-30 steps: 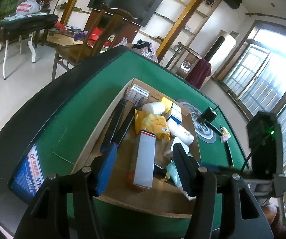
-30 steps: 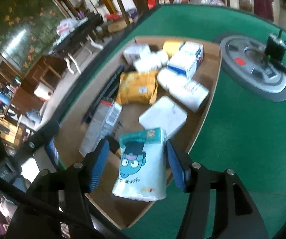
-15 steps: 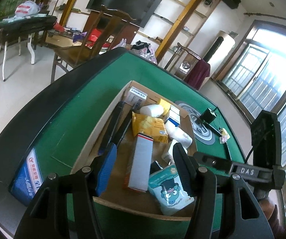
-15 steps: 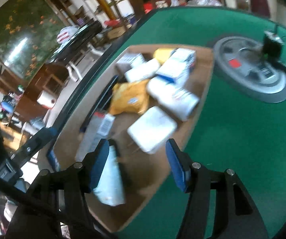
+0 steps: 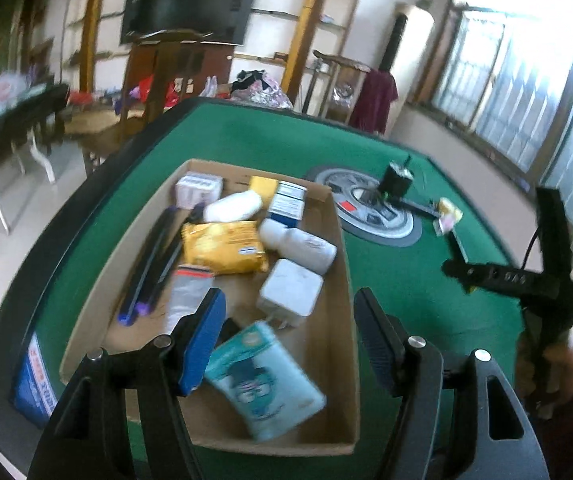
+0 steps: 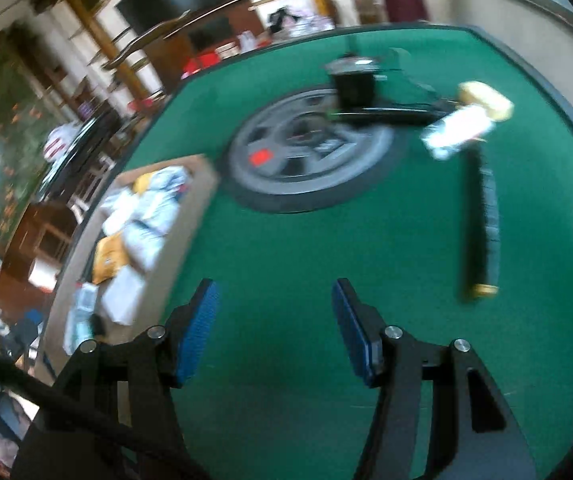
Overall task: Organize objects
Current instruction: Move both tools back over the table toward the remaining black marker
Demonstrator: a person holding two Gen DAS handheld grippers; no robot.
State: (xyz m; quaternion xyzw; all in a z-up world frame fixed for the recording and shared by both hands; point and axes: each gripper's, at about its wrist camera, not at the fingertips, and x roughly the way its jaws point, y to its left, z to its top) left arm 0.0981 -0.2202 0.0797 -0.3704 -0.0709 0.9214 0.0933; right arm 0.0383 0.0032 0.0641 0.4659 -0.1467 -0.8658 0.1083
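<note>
Blue-padded left hand-held gripper (image 5: pixel 290 320) just widened, empty | right hand-held gripper (image 6: pixel 276 316) parted, empty, over green felt (image 6: pixel 286 240)

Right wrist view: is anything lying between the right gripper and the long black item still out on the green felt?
Nothing visible. Only bare green felt lies between the open right gripper and the long black item, which sits apart, ahead and to the right.

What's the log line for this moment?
left gripper: open, above cardboard box | right gripper: open, empty, over green felt | tissue pack: in box
</note>
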